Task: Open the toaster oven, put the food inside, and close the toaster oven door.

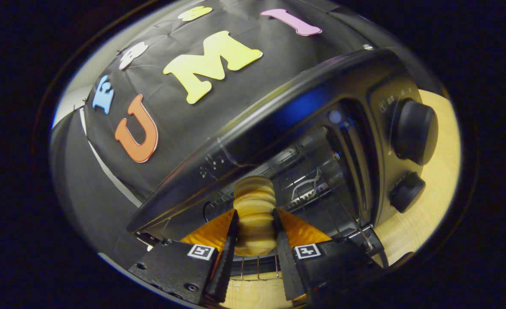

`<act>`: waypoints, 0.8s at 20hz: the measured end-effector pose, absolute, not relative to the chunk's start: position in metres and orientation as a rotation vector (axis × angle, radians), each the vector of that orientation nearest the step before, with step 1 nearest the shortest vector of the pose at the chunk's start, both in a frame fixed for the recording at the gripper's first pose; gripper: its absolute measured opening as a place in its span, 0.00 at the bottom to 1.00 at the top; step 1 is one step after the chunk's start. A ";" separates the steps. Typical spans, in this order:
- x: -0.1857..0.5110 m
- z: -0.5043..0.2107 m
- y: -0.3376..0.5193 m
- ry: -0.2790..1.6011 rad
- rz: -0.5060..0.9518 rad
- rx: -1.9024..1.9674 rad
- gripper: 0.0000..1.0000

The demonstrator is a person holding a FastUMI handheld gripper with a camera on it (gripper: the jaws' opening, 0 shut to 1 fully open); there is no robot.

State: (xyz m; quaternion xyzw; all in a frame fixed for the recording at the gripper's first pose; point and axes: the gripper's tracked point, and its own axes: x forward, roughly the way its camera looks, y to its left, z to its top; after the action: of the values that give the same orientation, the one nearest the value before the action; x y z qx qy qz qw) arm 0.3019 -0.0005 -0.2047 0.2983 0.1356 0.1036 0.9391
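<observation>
The oven (304, 128) is already open, its cavity exposed, so the first step is judged done. The food (254, 214), a tan, ridged piece with rounded lobes, possibly bread, is clamped between both fingers of the claw (255, 240) and is held at the oven's mouth, above the wire rack (296, 189). Placing it on the rack and shutting the door remain. The oven is dark, glossy and rounded, with two matte round knobs (412, 131) on its panel. It stands on a pale wood-grain desk (440, 180); the rack is thin bright wire.
</observation>
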 end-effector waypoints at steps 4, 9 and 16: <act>0.299 -0.202 0.002 0.275 0.235 0.651 0.54; 0.277 -0.204 0.026 0.363 0.330 0.782 0.57; 0.244 -0.194 0.016 0.346 0.271 0.630 1.00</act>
State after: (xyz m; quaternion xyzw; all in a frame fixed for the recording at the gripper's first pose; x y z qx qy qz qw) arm 0.2441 0.0158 -0.1944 0.3075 0.1686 0.1324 0.9271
